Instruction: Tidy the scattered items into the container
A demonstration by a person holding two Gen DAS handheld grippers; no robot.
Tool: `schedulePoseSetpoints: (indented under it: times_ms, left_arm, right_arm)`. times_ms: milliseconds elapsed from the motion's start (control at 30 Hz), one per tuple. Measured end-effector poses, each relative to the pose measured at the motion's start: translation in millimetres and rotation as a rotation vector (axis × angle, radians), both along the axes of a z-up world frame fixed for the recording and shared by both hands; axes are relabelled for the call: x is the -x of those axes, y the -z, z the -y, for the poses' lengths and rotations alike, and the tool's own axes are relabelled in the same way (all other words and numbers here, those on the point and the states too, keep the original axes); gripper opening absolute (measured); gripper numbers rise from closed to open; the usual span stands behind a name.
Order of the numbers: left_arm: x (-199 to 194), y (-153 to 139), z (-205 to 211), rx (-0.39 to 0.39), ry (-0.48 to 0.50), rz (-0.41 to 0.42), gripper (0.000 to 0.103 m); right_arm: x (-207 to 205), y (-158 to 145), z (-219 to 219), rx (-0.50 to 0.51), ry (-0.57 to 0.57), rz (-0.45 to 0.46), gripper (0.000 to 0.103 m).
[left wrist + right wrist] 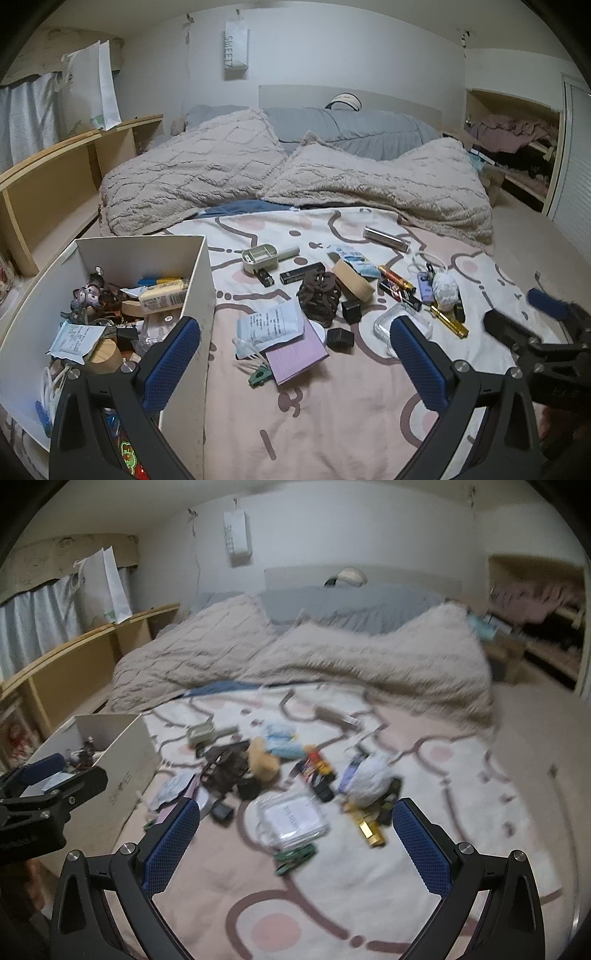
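A white open box [201, 280] stands on the bed at the left, partly filled with small items; it also shows in the right wrist view [125, 760]. Scattered items lie on the pink patterned sheet: a brown hair claw [318, 297], a white printed packet [269, 325], a purple card [297, 352], a clear plastic case [291, 821], a gold tube [371, 830], green clips [295, 858]. My left gripper [295, 365] is open and empty, beside the box. My right gripper [295, 843] is open and empty, above the clear case.
Rumpled beige blankets [295, 173] lie across the bed behind the items. A wooden shelf [55, 177] runs along the left wall. The bed's right edge [546, 775] drops to the floor. The right gripper [543, 332] shows at the right of the left wrist view.
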State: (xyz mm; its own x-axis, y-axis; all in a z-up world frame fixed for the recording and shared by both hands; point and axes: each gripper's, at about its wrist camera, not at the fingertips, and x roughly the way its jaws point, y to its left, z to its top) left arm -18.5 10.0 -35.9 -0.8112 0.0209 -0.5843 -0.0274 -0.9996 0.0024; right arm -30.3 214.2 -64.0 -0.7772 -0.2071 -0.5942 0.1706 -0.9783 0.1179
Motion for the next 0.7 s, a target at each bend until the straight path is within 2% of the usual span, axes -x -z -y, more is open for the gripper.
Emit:
schedulePoseSetpoints:
  times_ms: [400,700]
  left_arm:
    - [-2.0,19.7,-1.8,-0.012,0.107,0.035,0.103]
    - [2.8,31.9,-2.9,-0.005,0.130,0.066,0.103]
  right_arm:
    - [25.5,60.6,16.4,0.063,-0.080,0.214,0.103]
    - [42.2,87.1,-8.0,0.123,-0.020,0.296,0.102]
